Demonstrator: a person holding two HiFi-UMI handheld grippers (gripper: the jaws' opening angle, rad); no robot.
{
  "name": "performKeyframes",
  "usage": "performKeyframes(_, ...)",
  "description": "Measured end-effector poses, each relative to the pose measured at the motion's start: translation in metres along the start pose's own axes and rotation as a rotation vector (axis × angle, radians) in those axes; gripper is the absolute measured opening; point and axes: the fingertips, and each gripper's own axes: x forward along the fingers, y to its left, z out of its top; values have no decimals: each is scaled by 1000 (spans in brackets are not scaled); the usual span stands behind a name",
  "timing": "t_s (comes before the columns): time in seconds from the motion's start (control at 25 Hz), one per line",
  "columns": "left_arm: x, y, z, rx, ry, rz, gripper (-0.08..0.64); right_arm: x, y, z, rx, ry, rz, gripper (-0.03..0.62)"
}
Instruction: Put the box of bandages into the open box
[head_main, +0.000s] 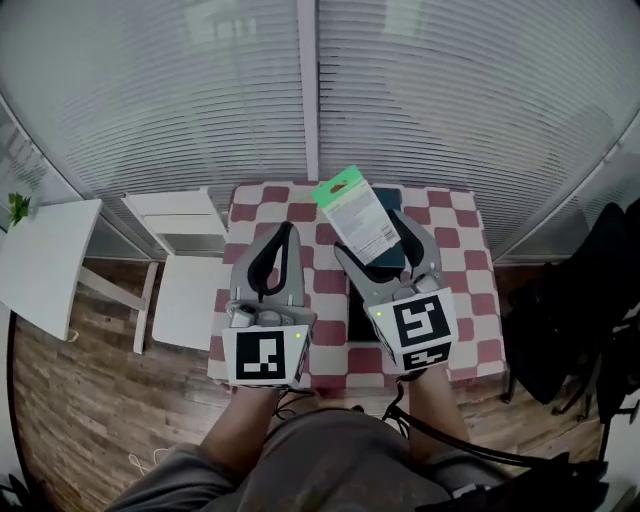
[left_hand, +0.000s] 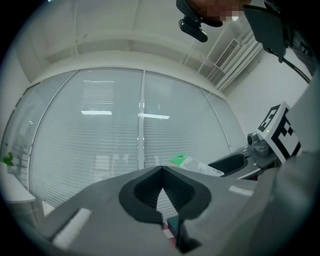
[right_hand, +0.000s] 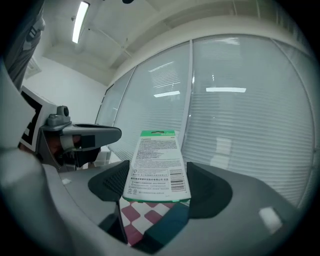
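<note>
Our right hand-held gripper is pinching the flat white-and-green cardboard box of bandages near its lower end, with the jaws closed on its two long edges. It is holding the pack in the air over the dark open box on the red-and-white checked bench. Our left hand-held gripper is hovering alongside, jaws together on nothing. We are judging the pack light, thin and easily crushed, so we are favouring a gentle edge grip.
</note>
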Motion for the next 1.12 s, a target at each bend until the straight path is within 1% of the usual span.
performKeyframes(0.24,-8,-66,20,-1,-31,-98,0,-69,-39,-9,5,11,-120,385)
performKeyframes(0.36,-11,-89,25,-5,-41,-131,0,-93,-50,-17,11,24,-157,385)
performKeyframes(0.48,-14,-103,22,-17,-35,-150,0,-109,-56,-30,20,52,-179,385)
performKeyframes(0.68,-14,-112,2,-37,6,-180,0,-113,-54,-65,52,129,-193,385)
performKeyframes(0.92,-8,-106,-17,-54,53,-196,0,-102,-40,-105,95,224,-176,385)
performKeyframes(1.12,-5,-103,-27,-56,56,-228,0,-90,-26,-142,151,291,-165,385)
